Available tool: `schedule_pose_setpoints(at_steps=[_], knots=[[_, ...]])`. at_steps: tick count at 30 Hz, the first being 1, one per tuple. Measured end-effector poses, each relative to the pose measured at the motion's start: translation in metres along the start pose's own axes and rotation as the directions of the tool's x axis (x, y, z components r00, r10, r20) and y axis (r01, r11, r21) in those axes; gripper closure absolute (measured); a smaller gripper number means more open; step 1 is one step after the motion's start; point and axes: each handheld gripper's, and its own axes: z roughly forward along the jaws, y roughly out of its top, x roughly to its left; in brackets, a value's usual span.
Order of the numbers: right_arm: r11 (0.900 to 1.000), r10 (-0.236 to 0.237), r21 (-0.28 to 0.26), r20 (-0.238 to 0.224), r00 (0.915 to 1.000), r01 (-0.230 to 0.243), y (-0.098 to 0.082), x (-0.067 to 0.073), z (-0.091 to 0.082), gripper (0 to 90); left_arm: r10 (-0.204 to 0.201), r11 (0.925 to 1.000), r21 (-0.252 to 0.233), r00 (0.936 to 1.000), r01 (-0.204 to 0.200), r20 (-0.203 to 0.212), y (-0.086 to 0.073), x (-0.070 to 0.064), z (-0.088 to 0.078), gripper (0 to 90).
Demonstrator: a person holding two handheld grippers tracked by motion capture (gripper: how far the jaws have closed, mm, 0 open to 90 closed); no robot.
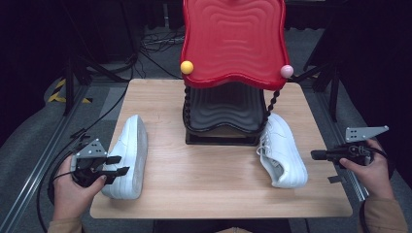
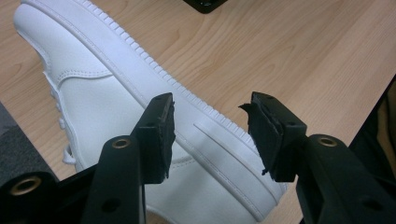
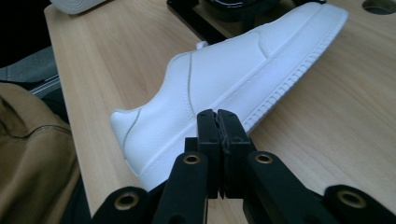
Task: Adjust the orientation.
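Two white sneakers rest on a wooden table [image 1: 204, 179]. The left sneaker [image 1: 130, 155] lies on its side near the table's left edge. My left gripper [image 1: 121, 165] sits at its heel end, open, one jaw on each side of the sole's rim without pressing it. In the left gripper view the sneaker [image 2: 116, 107] runs under the left gripper [image 2: 210, 135]. The right sneaker [image 1: 282, 150] stands upright at the right. My right gripper [image 1: 313, 155] is level just right of its heel, shut and holding nothing. In the right gripper view the right gripper [image 3: 217, 116] points at that sneaker [image 3: 233, 79].
A shoe rack stands at the table's back middle, with a red wavy top shelf [image 1: 233, 39] over a black lower shelf [image 1: 223, 109]. A yellow ball [image 1: 187, 67] and a pink ball [image 1: 286, 71] cap its posts. Bare wood lies between the sneakers.
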Motion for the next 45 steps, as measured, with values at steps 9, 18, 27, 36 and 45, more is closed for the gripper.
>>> schedule_pose_setpoints(at_steps=[9,18,27,36,45], knots=[[1.000,-0.008,0.020,0.001,1.0000,0.008,0.002,0.002,0.003,89.4,-0.007,0.9999,-0.011,0.9999,0.008,0.012,0.001,-0.001,0.000,56.1],[0.999,-0.008,0.033,-0.009,0.9999,0.008,0.000,0.002,0.006,89.4,-0.003,0.9998,0.020,0.9988,0.004,-0.049,0.004,-0.007,0.007,89.9],[0.999,-0.007,0.046,-0.025,0.9997,0.008,0.000,0.001,0.010,89.5,-0.016,0.9997,0.018,0.9994,0.017,-0.032,0.003,-0.005,0.014,89.9],[0.998,-0.003,0.064,-0.041,0.9992,0.006,-0.001,0.001,0.017,89.5,-0.014,0.9978,0.065,0.9998,0.015,-0.013,0.000,-0.002,0.030,89.8],[0.998,-0.006,0.064,-0.043,0.9990,0.009,-0.001,0.001,0.018,89.4,0.028,0.9954,0.092,0.9996,-0.028,-0.002,0.007,-0.013,0.038,89.9]])
